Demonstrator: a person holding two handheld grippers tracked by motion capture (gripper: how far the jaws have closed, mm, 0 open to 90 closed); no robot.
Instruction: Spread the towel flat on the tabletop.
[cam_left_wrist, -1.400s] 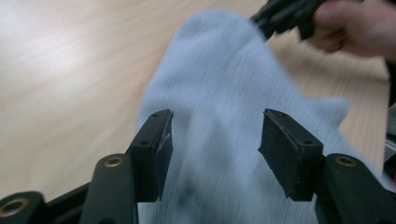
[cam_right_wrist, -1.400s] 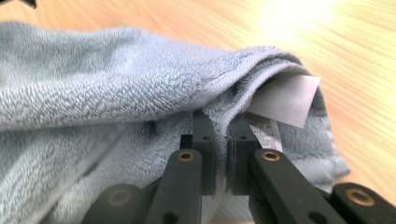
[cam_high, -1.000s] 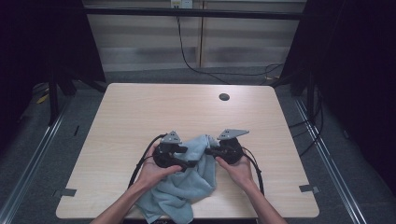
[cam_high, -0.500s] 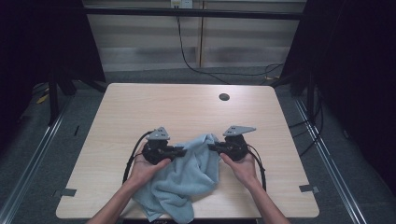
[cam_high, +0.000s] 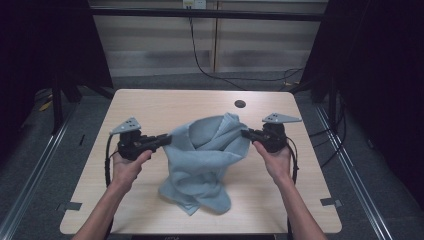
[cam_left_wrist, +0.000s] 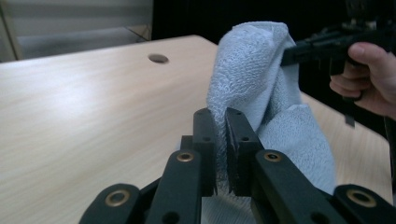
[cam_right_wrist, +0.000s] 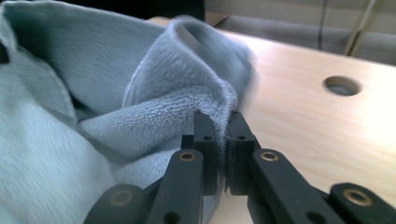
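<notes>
Stretching a grey-blue towel (cam_high: 205, 155) between both grippers over the tabletop's middle, hem trailing toward the near edge. Left gripper (cam_high: 167, 139) and right gripper (cam_high: 245, 133) each clamp an edge, likely spreading it flat for folding.

1. Left gripper (cam_high: 167, 140): matte black body, flat grey three-cornered plate with small dark holes on top, black cable looping down beside the wrist.
2. Right gripper (cam_high: 245, 133): same black build, grey three-cornered plate, black cable trailing along the forearm.
3. Jaws in both gripper views: black linked bars with brass-coloured ringed pivots, ending in rectangular black pads with small screw holes.
4. Forearms bare, no sleeves.
</notes>
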